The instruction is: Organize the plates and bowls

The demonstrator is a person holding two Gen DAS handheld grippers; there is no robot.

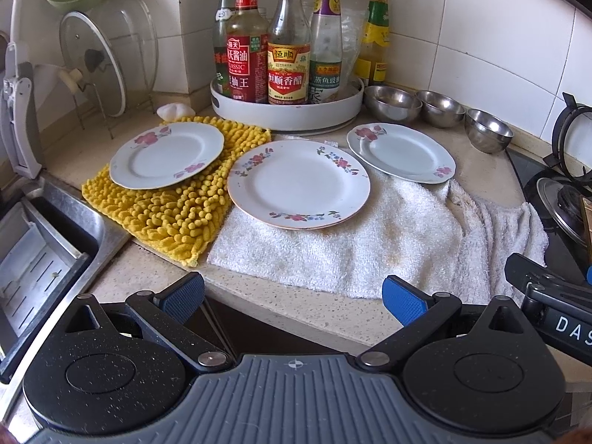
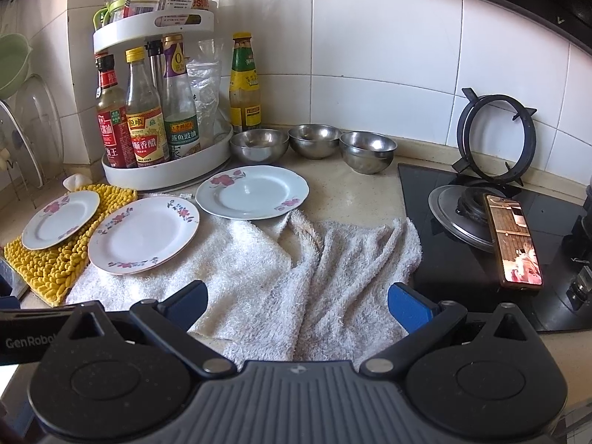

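Three flowered white plates lie on the counter: a small one on a yellow mat, a larger one on a white towel, and a third at the towel's far edge. Three steel bowls stand in a row behind them. My left gripper is open at the counter's near edge, holding nothing. My right gripper is open above the towel, also holding nothing.
A white turntable rack of sauce bottles stands at the back. A sink is on the left with glass lids in a rack. A gas hob with a phone on it lies to the right.
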